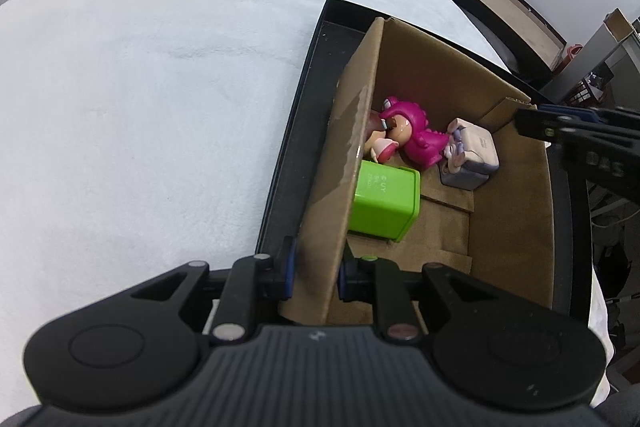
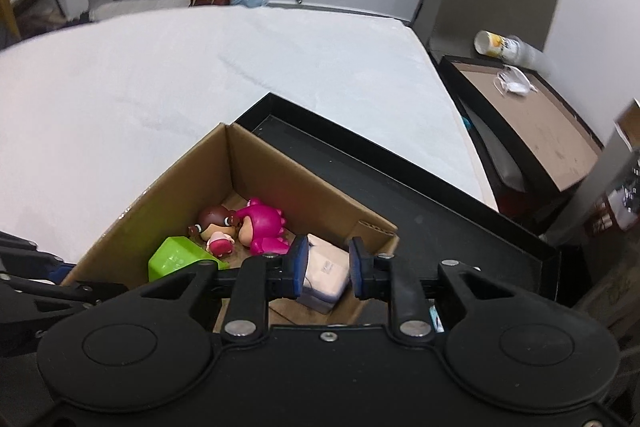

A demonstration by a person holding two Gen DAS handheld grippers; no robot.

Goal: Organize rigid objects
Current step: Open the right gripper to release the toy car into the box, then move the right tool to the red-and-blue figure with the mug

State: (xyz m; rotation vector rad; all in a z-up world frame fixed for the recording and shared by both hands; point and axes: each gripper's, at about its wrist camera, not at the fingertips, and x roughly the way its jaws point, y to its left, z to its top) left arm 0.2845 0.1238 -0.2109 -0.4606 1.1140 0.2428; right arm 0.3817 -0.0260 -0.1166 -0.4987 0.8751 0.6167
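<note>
1. Down in the brown cardboard box [image 1: 512,187] lie a pink dinosaur figurine [image 1: 416,139], a green plastic block [image 1: 386,201] and a pale lilac cube [image 1: 472,159].
2. Left tongs [image 1: 314,273] clamp the box's wall.
3. Right tongs [image 2: 328,269] hang closed above the cube, gripping nothing.
4. Box sits in a black tray [image 2: 460,227].

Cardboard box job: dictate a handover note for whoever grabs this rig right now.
Left tongs: shut on the cardboard box's near wall.
Right tongs: closed down, at the box's opposite rim; whether they pinch it I cannot tell.
Things: green block, pink dinosaur figure, brown-haired doll and pale boxy toy all lie in the box, which sits in the black tray on the white cloth.
Done: those four are packed.
Left: no loose toys visible on the cloth; probably just repositioning the box.
</note>
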